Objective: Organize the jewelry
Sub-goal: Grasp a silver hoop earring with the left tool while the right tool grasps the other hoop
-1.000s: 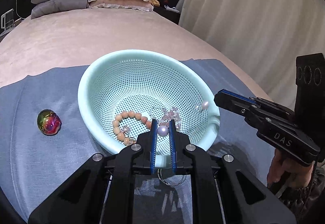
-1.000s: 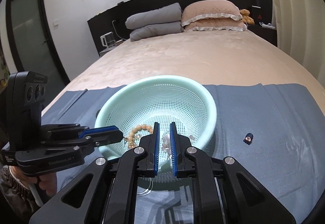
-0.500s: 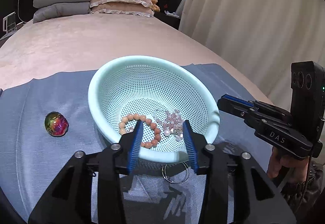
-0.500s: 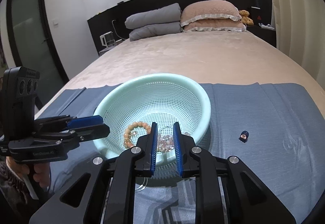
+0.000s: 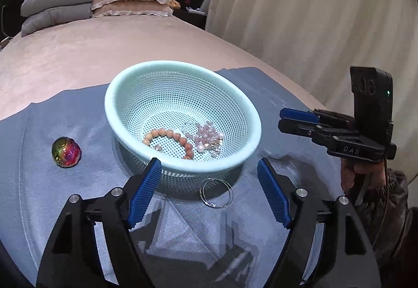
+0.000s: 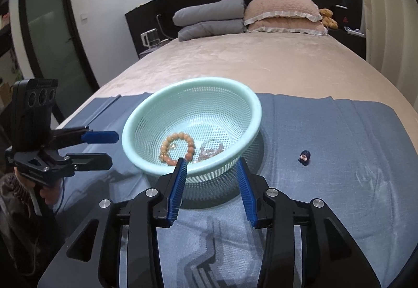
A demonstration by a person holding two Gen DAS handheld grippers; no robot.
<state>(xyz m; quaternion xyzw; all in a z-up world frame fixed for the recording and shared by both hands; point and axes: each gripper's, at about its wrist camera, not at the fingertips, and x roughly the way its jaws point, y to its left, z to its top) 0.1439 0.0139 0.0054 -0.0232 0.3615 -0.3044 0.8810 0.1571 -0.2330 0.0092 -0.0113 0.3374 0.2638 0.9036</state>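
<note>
Near the cloth's (image 5: pixel 183 222) front edge, the left gripper (image 5: pixel 209 191) gaped wide and empty, apparently to straddle the ring (image 5: pixel 216 192) beside the basket (image 5: pixel 125 94); the right gripper (image 6: pixel 212 183) also stood open, holding nothing.

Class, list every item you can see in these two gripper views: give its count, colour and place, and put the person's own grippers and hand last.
Basket: one, mint green, perforated, on the blue cloth.
Bead bracelet: one, peach-orange, inside the basket.
Pale pink bead jewelry: one cluster, beside the bracelet in the basket.
Pearl: one, white, in the basket.
Wire hoops: silver, count unclear, on the cloth at the basket's near side.
Iridescent ball: one, rainbow, on the cloth.
Small charm: one, dark blue, on the cloth.
Blue cloth: one, over the bed.
Bed: one, beige cover.
Pillows: two grey, two pink, at the headboard.
Teddy bear: one, brown, beside the pillows.
Left gripper: open.
Right gripper: open.
Right hand: holding the gripper handle.
</note>
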